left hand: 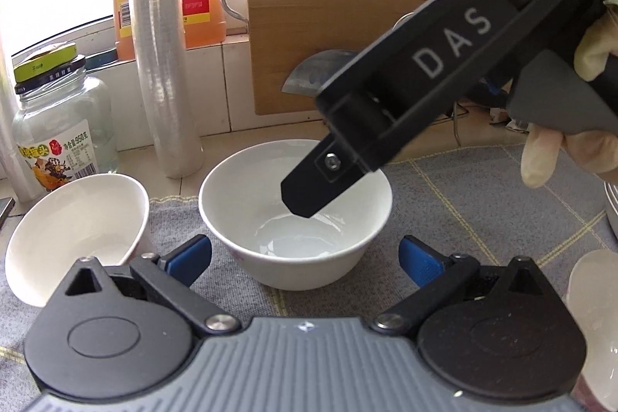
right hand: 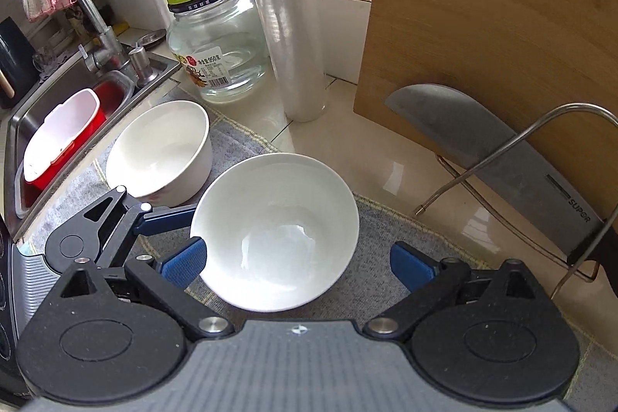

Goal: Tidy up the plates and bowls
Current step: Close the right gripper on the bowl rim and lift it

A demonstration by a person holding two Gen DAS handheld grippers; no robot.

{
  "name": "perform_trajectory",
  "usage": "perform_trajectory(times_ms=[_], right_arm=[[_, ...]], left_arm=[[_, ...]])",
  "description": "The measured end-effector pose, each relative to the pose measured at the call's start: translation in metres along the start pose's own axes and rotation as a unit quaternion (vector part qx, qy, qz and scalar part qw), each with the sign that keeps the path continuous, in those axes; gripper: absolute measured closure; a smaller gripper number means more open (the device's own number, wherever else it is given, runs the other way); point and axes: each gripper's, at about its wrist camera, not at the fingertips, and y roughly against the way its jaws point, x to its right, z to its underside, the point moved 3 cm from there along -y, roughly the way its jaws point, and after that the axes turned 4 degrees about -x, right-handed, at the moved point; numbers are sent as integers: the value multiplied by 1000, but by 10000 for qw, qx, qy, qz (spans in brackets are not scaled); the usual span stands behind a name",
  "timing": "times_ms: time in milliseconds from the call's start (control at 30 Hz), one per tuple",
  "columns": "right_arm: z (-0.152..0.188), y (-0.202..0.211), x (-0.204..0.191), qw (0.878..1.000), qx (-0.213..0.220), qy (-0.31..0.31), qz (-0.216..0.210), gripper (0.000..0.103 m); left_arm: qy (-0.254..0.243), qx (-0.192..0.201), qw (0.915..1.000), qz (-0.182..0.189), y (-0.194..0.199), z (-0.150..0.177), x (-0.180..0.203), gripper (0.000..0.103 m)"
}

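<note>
Left tongs (left hand: 305,259) gape before a white bowl (left hand: 295,215) on grey cloth (left hand: 483,203).

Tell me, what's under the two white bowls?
A grey checked cloth lies under both the near bowl and the far bowl. The part beneath each bowl is covered, so anything there cannot be seen.

2 close wrist views, shared bowl (left hand: 295,215)

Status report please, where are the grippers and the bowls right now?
Left gripper open, right gripper open, both at near bowl. Second bowl beside it. Nothing blocking.
</note>
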Motion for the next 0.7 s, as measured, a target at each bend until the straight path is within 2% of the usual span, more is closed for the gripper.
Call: perform_trajectory(times_ms=[267,400,700], right_arm=[[-10,-8,2,9998,-76,15,-159,8],[-12,-13,0,9997,-148,128,-141,17],[-18,-19,-1,9996,-146,185,-148,22]], left_arm=[[-60,36,10000,37,-2,0,0,6],[-58,79,9999,78,-2,-1,-1,8],[-19,107,9999,110,-2,-2,-3,8]])
